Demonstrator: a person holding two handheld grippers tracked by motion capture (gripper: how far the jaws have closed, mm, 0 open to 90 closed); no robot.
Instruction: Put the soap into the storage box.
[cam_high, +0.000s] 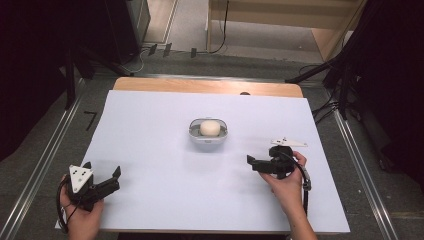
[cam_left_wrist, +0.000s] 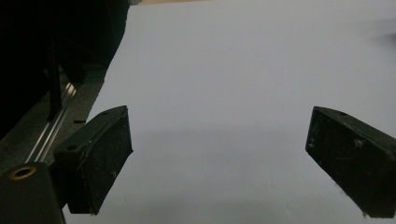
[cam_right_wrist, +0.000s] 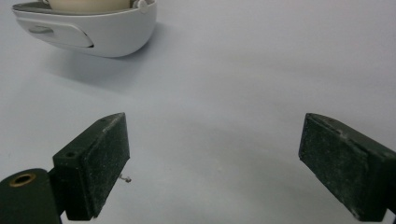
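My right gripper (cam_high: 256, 162) stands open and empty, aimed at the white bowl (cam_high: 209, 135) holding a pale ball (cam_high: 210, 128), which lies ahead and slightly left of its jaws. My left gripper (cam_high: 107, 177), also open, sits farther off.

Both black two-jaw grippers are just parked low over the table, jaws spread wide with nothing in them: left gripper (cam_high: 102, 181) near the front-left corner, right gripper (cam_high: 256, 163) angled leftward.
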